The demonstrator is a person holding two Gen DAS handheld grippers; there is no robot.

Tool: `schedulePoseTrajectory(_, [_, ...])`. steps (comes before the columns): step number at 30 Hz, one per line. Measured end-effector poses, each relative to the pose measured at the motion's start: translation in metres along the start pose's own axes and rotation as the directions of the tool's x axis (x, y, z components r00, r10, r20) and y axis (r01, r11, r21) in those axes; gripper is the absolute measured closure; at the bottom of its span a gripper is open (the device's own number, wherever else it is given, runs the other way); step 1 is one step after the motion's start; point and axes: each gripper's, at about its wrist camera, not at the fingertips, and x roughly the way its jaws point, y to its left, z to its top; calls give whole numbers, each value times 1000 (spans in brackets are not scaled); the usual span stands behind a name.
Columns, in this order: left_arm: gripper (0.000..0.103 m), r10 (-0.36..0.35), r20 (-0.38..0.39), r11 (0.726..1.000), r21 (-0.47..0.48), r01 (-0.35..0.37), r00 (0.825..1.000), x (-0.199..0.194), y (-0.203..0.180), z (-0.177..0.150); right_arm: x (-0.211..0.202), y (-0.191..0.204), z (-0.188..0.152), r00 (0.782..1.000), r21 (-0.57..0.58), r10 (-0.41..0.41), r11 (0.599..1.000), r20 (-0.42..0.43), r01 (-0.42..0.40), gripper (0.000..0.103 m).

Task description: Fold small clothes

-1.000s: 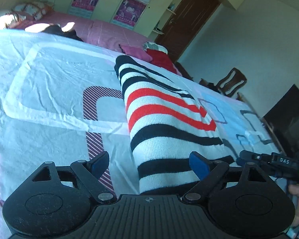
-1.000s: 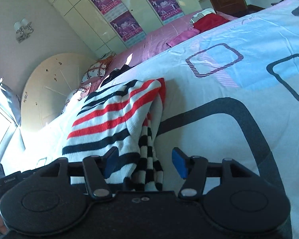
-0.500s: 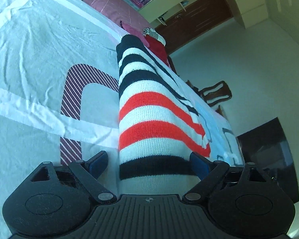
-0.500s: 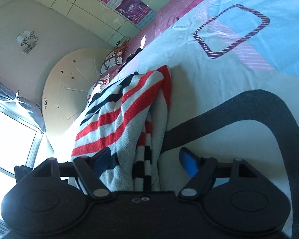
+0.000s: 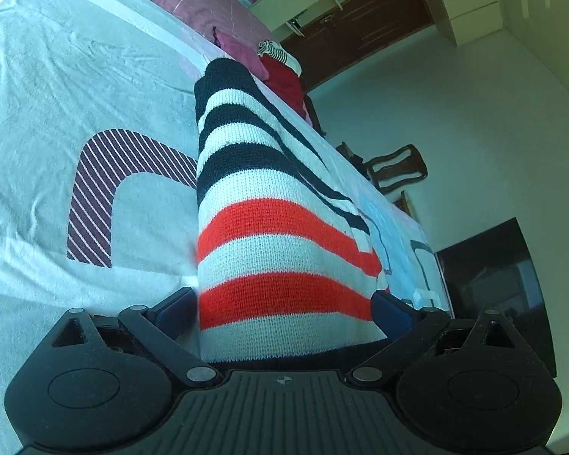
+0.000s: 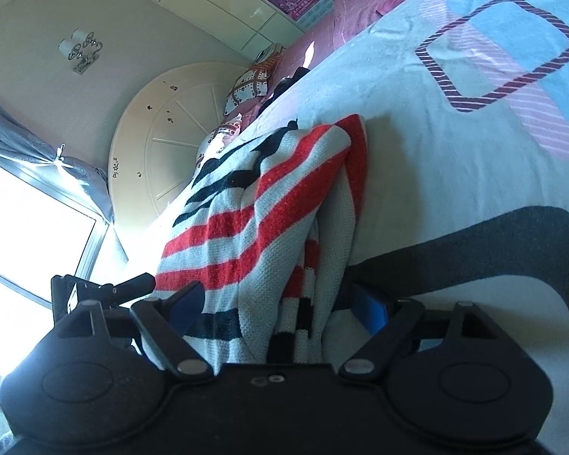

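A small knit sweater [image 5: 269, 204] with black, white and red stripes lies folded lengthwise on the bed. My left gripper [image 5: 284, 309] is open, its blue pads on either side of the sweater's near end, which fills the gap between them. The right wrist view shows the same sweater [image 6: 254, 227] from its other long edge, with folded layers bunched at the near end. My right gripper [image 6: 278, 309] is open too, its fingers straddling that bunched end. Neither gripper is closed on the cloth.
The bed sheet [image 5: 57, 113] is pale with striped and dark loop patterns [image 6: 512, 49]. Pink and red clothes [image 5: 280, 76] lie at the far edge. A wooden chair [image 5: 394, 167] and a dark screen [image 5: 500, 276] stand beside the bed. My left gripper [image 6: 106, 288] shows at left.
Both grippers have moved forward and down over the sweater's near end, so the cloth now sits between their open fingers. Both views have tilted. The jaws stayed open.
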Motion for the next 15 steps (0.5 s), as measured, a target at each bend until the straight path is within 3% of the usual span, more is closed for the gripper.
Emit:
schedulePoseTrajectory(4, [6, 5, 9, 1000, 18, -5, 1000, 4, -3, 3, 9, 4, 3, 1000, -29, 15, 999, -9, -15, 19])
schedulePoseTrajectory(7, [14, 29, 19, 998, 50, -30, 999, 1, -4, 2, 12, 6, 4, 1000, -49, 18, 999, -4, -18, 21])
schedulePoseTrajectory(9, [25, 38, 19, 998, 54, -39, 999, -1, -1, 3, 9, 5, 5, 1000, -49, 6, 999, -1, -6, 32])
schedulePoseTrajectory(11, [28, 27, 17, 999, 41, -28, 999, -3, 3, 4, 7, 0, 5, 1000, -37, 12, 999, -3, -12, 38])
schedulePoseTrajectory(15, [26, 31, 23, 996, 80, -33, 999, -2, 1, 4, 12, 1, 8, 1000, -53, 14, 998, -8, -14, 36])
